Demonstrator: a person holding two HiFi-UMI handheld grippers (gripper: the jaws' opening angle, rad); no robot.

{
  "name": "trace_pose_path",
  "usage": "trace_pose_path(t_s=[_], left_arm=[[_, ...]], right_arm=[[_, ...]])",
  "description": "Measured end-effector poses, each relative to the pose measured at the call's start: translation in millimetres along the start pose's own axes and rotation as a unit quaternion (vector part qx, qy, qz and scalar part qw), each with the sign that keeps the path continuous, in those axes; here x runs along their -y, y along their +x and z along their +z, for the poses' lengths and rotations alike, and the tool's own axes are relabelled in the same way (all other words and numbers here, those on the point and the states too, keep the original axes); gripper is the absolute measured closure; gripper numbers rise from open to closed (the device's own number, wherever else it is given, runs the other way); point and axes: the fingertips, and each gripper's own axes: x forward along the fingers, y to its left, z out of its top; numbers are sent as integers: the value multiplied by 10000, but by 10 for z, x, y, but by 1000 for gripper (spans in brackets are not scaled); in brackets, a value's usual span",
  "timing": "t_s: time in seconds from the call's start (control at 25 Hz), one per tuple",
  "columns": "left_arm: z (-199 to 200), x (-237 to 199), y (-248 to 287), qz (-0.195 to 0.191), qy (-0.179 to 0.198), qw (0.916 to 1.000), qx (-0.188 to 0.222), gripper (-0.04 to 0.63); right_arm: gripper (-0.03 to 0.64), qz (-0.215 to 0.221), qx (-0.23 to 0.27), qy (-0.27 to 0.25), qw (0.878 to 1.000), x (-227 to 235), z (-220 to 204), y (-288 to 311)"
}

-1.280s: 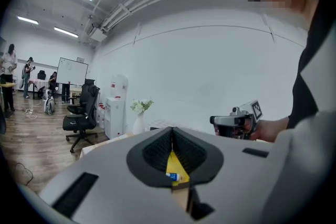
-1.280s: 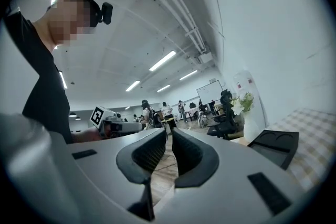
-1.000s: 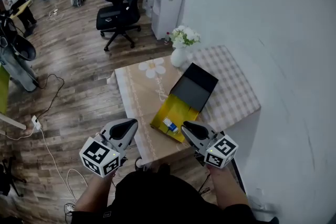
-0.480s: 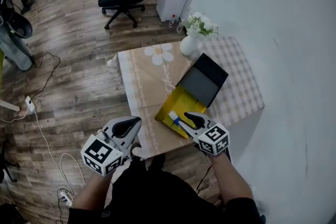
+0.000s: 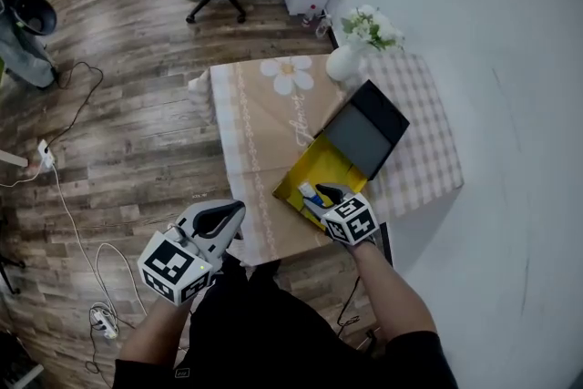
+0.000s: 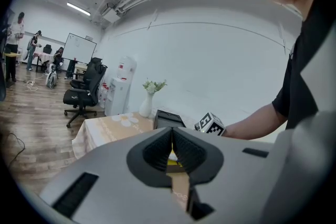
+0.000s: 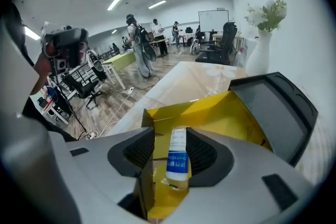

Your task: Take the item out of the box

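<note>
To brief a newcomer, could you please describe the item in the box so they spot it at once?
On the cloth-covered table lies an open box, yellow inside, with a dark lid. At its near end lies a small tube, white with a blue band, standing out against all that yellow.

- The right gripper (image 5: 321, 194) has moved forward from the near edge of the table (image 5: 264, 137) into the yellow box (image 5: 321, 161)
- Its jaws, closed a second ago, are opening, with the white-and-blue tube (image 7: 177, 157) now between them
</note>
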Motion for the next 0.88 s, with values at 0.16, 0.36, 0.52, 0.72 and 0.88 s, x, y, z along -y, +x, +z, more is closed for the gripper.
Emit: trace_pose_path(t_s=[0.16, 0.36, 0.52, 0.72, 0.88], left_arm=[[-75, -38, -23, 59, -69, 10000, -11, 580], [-116, -55, -67, 108, -142, 9998, -16, 581], [-107, -62, -101, 158, -96, 9998, -30, 581], [97, -53, -153, 257, 79, 9995, 137, 581], [270, 21, -187, 273, 210, 9991, 252, 580]], right_arm=[[449, -53, -401, 135, 9991, 109, -122, 209], [449, -121, -825, 159, 9964, 196, -243, 396], [450, -146, -978, 158, 9950, 230, -284, 477], [470, -157, -906, 119, 9957, 223, -210, 414], [472, -133, -645, 116, 9978, 186, -73, 243]])
